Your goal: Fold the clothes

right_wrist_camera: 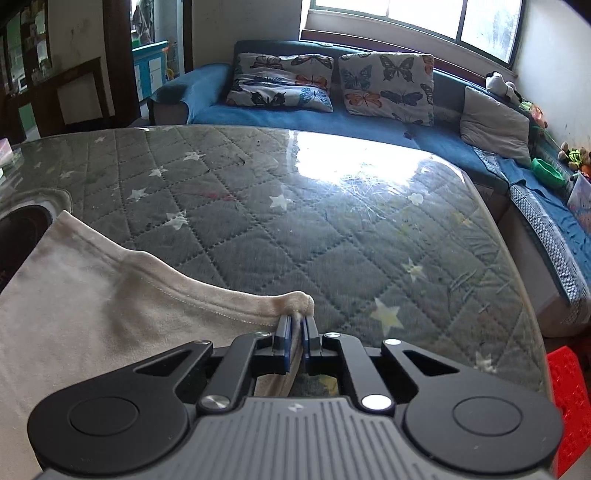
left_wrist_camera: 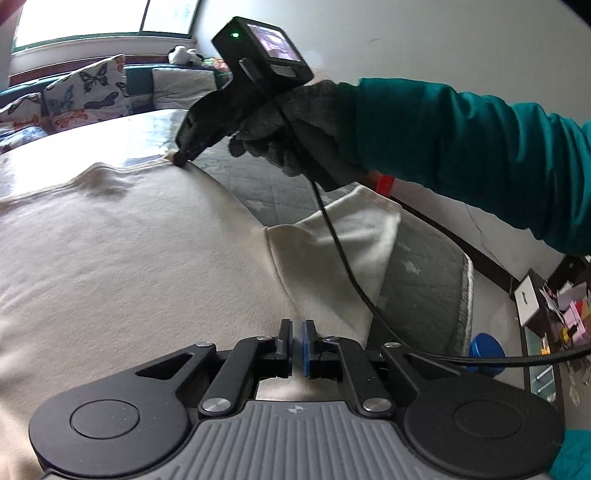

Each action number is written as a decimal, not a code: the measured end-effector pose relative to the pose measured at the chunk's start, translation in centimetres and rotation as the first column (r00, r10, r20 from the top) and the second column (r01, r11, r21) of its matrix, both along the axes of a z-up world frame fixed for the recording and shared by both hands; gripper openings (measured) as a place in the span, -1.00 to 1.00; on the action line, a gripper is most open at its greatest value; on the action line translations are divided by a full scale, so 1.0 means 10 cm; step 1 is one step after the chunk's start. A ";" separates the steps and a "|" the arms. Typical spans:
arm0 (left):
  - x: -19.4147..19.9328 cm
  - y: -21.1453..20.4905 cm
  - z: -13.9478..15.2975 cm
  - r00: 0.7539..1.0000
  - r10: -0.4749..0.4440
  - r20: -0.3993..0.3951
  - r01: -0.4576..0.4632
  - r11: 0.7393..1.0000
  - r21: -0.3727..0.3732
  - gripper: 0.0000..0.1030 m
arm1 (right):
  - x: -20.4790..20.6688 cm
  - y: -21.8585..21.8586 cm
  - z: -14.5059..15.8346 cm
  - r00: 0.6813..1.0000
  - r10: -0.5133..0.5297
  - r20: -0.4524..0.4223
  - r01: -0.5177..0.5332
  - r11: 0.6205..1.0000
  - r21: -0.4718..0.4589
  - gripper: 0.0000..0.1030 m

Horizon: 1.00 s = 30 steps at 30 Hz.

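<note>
Quilted table (right_wrist_camera: 332, 221) shows beyond cream garment (right_wrist_camera: 92, 295), its lower edge cut off

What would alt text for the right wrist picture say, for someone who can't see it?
A handheld right gripper, shut, pinches the hemmed corner of a cream garment lying on a glass-topped table over a grey star-quilted cloth. Behind stand a blue sofa with butterfly cushions and a bright window.

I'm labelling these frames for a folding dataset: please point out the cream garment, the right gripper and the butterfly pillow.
cream garment (left_wrist_camera: 129, 240): left wrist view, flat front panel.
right gripper (right_wrist_camera: 295, 328): right wrist view, between its fingers pinching the hem.
butterfly pillow (right_wrist_camera: 388, 86): right wrist view, middle of its cover.
</note>
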<state>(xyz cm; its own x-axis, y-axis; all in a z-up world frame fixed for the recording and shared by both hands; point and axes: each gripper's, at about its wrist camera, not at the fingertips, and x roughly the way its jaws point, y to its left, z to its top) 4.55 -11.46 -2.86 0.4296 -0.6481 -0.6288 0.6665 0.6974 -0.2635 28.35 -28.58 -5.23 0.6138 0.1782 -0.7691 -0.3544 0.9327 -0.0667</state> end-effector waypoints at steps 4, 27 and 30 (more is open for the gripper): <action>0.01 0.15 0.09 0.998 0.057 0.032 -0.057 0.998 0.008 -0.78 | -0.09 0.02 0.08 1.000 0.017 0.019 -0.016 1.000 -0.020 -0.76; 0.50 1.38 0.02 0.848 0.530 0.012 -0.530 0.845 0.075 -0.61 | -0.23 0.72 0.02 0.983 0.182 -0.019 -0.181 0.983 0.035 -0.45; 0.46 1.43 0.02 0.840 0.542 0.011 -0.542 0.837 0.072 -0.62 | -0.13 0.79 0.01 0.985 0.174 -0.016 -0.173 0.984 0.042 -0.45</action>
<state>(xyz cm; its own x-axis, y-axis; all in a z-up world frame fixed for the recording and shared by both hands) 9.19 2.87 -2.69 0.6931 -0.2678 -0.6693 0.1742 0.9632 -0.2049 27.04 -20.70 -5.09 0.5555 0.3114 -0.7710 -0.5120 0.8587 -0.0220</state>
